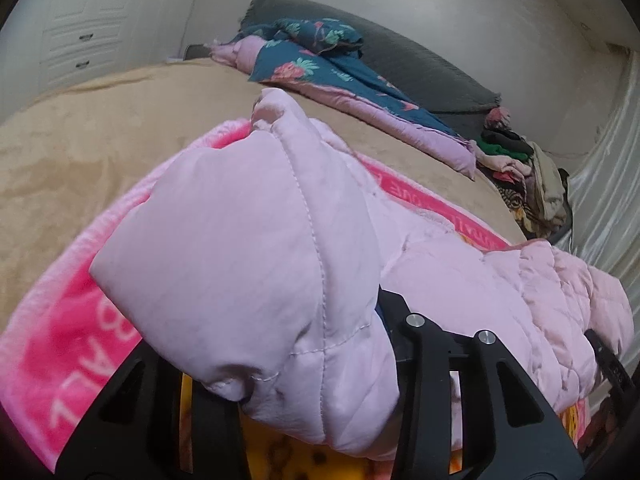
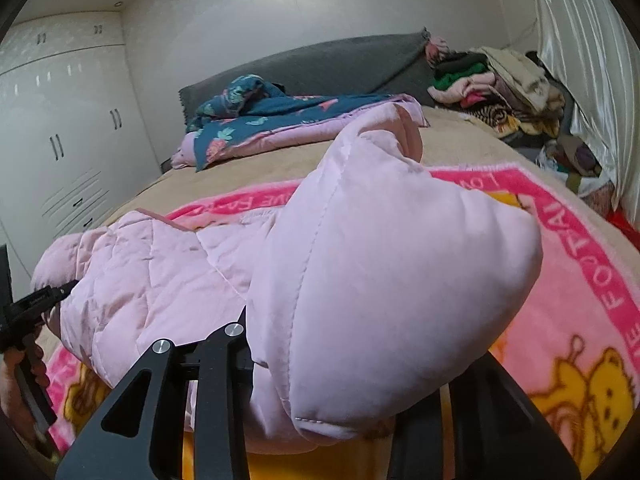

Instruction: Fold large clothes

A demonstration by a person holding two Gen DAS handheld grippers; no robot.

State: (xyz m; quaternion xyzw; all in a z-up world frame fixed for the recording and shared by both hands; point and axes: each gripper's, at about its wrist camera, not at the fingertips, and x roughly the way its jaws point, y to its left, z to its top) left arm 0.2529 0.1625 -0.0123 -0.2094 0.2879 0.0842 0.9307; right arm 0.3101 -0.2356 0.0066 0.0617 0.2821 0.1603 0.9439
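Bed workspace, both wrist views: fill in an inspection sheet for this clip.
Surface: bed with tan cover, pink cartoon blanket spread on top.
Job's things: pink quilted jacket, lifted at both ends, hanging over each claw.
Clutter: teal floral quilt by the grey headboard; heap of clothes at the far corner.
Grippers: left claw and right claw each closed on jacket fabric.
Cables: nothing seen.
Surroundings: white wardrobe, satin curtain.

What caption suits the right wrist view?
Right gripper shut on a pale pink quilted jacket, raised over a pink cartoon blanket on the bed.
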